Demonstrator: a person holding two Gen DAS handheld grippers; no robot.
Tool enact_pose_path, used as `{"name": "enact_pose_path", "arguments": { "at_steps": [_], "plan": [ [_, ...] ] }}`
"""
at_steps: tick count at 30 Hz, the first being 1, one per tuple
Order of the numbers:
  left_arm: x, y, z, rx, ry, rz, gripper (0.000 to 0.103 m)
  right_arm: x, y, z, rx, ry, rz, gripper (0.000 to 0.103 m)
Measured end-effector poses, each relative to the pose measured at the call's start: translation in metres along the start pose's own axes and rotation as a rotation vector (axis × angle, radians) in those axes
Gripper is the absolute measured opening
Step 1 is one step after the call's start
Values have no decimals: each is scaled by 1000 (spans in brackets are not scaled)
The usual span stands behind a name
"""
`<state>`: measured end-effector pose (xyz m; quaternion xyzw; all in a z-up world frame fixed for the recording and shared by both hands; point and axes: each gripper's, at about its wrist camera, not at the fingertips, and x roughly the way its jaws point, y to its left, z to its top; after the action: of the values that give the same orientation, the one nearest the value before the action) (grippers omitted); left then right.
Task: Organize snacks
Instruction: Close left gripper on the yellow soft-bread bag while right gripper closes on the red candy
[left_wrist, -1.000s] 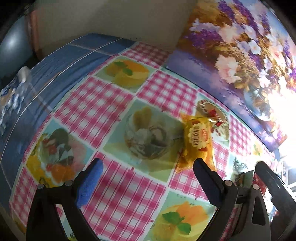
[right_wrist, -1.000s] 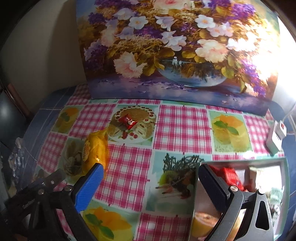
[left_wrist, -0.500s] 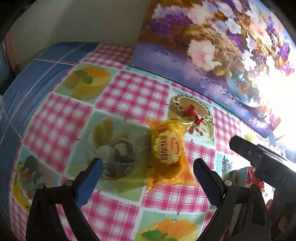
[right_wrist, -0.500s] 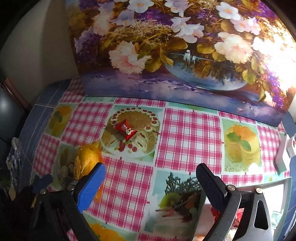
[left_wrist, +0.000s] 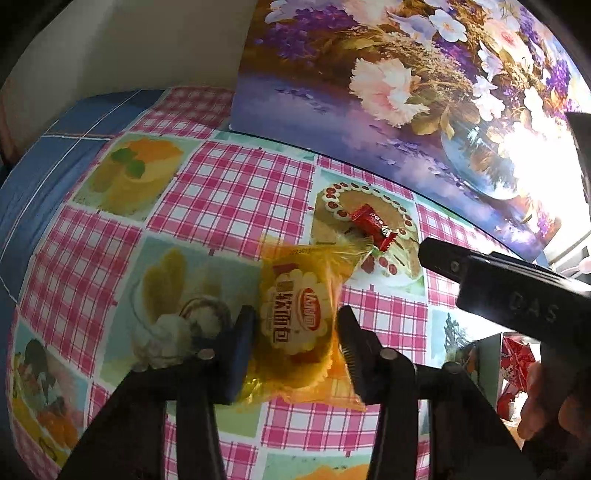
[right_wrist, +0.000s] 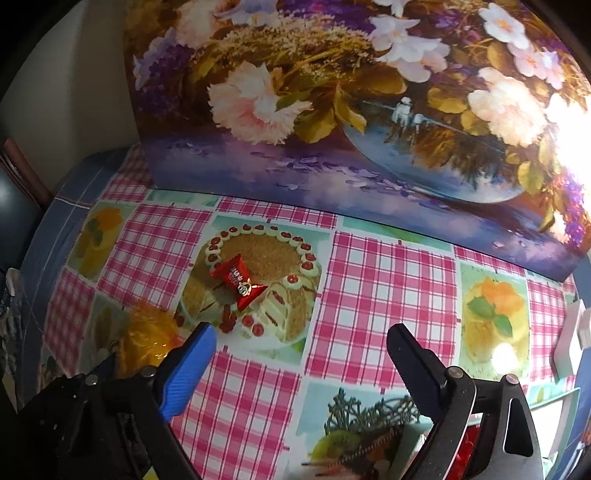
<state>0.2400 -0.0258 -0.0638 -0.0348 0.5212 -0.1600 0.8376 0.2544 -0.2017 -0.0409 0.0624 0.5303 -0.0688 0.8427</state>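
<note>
A yellow bread packet (left_wrist: 295, 314) lies on the checked tablecloth (left_wrist: 229, 192). My left gripper (left_wrist: 293, 328) is over it, its jaws closing, and both pads press the packet's sides. Beyond it a small red candy (left_wrist: 373, 225) rests on the printed cake picture. In the right wrist view the same red candy (right_wrist: 238, 282) lies just ahead of the blue pad of my right gripper (right_wrist: 301, 332). That gripper's jaws stand wide, closing slightly, with nothing between them. The yellow packet (right_wrist: 147, 332) shows at its left.
A large flower painting (right_wrist: 332, 92) leans against the wall behind the table. A tray (right_wrist: 554, 400) holding red snacks (left_wrist: 513, 362) sits at the right, with a white object (right_wrist: 576, 332) beyond it. A hand (left_wrist: 546, 398) holds the right gripper's black body (left_wrist: 498, 280).
My left gripper moved onto the yellow packet and its jaws came together on it. My right gripper moved forward towards the red candy and the painting.
</note>
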Motion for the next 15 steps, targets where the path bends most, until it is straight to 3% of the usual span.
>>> {"name": "enact_pose_path", "arguments": {
  "at_steps": [10,15],
  "plan": [
    [1,32,14,-71,-45,37,46,23,13,14,-12,17,3,86],
    [2,55,18,-132,-50,64,46,35,28,20,-57,22,1,76]
  ]
}}
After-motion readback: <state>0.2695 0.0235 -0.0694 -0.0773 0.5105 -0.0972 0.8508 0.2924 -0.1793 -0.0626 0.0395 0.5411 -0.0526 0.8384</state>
